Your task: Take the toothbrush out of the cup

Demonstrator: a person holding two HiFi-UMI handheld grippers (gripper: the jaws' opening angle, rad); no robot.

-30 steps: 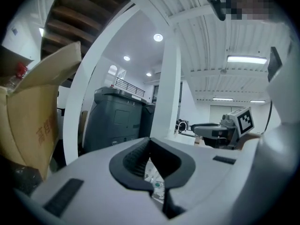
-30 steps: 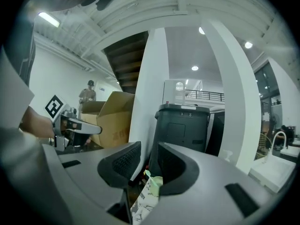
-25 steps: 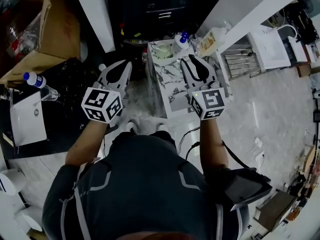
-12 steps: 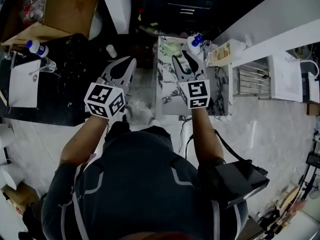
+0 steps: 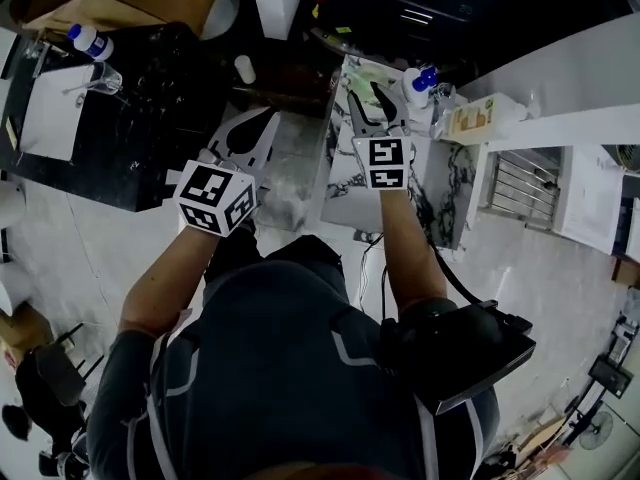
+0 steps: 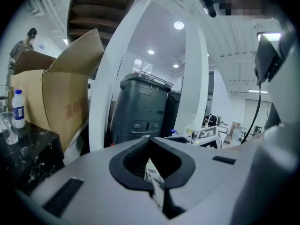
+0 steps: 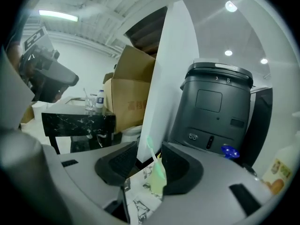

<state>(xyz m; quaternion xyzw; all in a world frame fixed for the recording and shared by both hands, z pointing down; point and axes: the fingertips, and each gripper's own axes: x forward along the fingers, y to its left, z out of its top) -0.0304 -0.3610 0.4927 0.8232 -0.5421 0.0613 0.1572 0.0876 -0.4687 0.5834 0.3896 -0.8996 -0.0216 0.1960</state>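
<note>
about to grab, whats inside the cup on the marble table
A green toothbrush stands in the cup, head above the rim, showing between the opening jaws of the right gripper. Its lower end and anything else inside are hidden by the cup wall.

- Toothbrush (image 7: 150,149): pale green, stands nearly upright in the cup (image 7: 158,179), framed between the opening right fingers (image 7: 182,168), untouched.
- Cup: pale green, upright, just beyond them.

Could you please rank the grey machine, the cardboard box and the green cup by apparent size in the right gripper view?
1. grey machine
2. cardboard box, partly hidden behind a white pillar
3. green cup, smallest despite being nearest the camera
</note>
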